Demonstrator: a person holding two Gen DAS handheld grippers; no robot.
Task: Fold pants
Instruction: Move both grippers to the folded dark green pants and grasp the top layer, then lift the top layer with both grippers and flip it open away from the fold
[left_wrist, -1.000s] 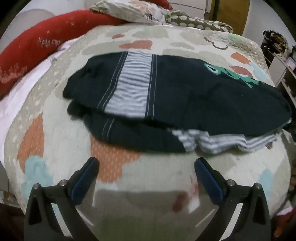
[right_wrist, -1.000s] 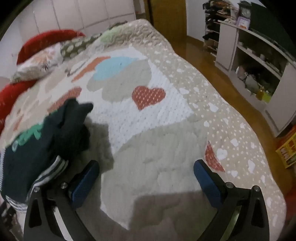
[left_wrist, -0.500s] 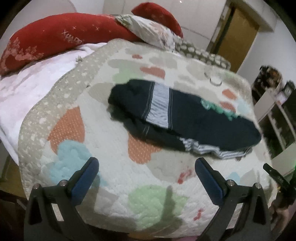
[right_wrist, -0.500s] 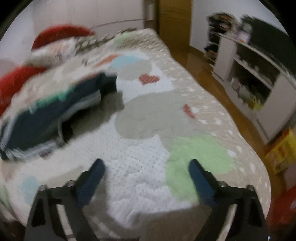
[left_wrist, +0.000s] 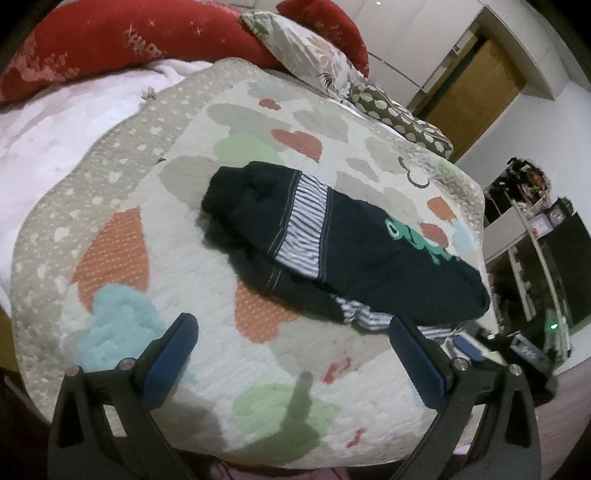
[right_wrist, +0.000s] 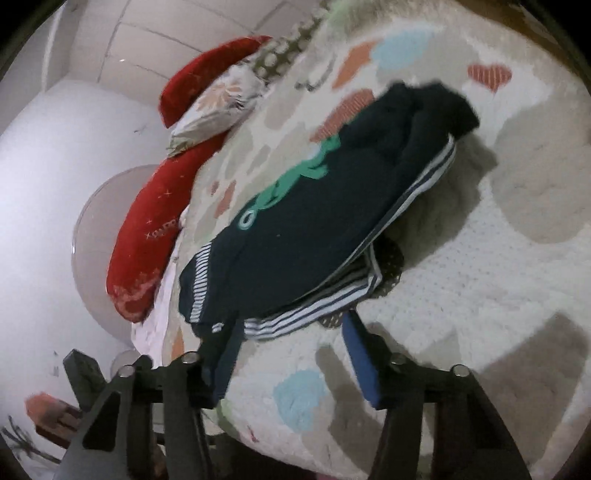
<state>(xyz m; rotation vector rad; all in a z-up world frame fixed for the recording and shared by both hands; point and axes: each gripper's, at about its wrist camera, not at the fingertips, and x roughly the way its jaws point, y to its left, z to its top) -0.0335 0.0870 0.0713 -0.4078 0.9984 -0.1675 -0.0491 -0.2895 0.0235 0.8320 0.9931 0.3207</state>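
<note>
A bed with a patchwork quilt (left_wrist: 122, 258) fills the frame. The dark pants (left_wrist: 354, 247) lie folded at its centre. My left claw (left_wrist: 295, 365) hangs open below them; my right claw (right_wrist: 291, 354) has just been closing, empty, at the striped edge, probably to tidy it.

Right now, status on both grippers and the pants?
Left gripper open, empty, short of the pants. Right gripper has been closing around their striped edge; grip unconfirmed. Quilt otherwise unobstructed.
</note>
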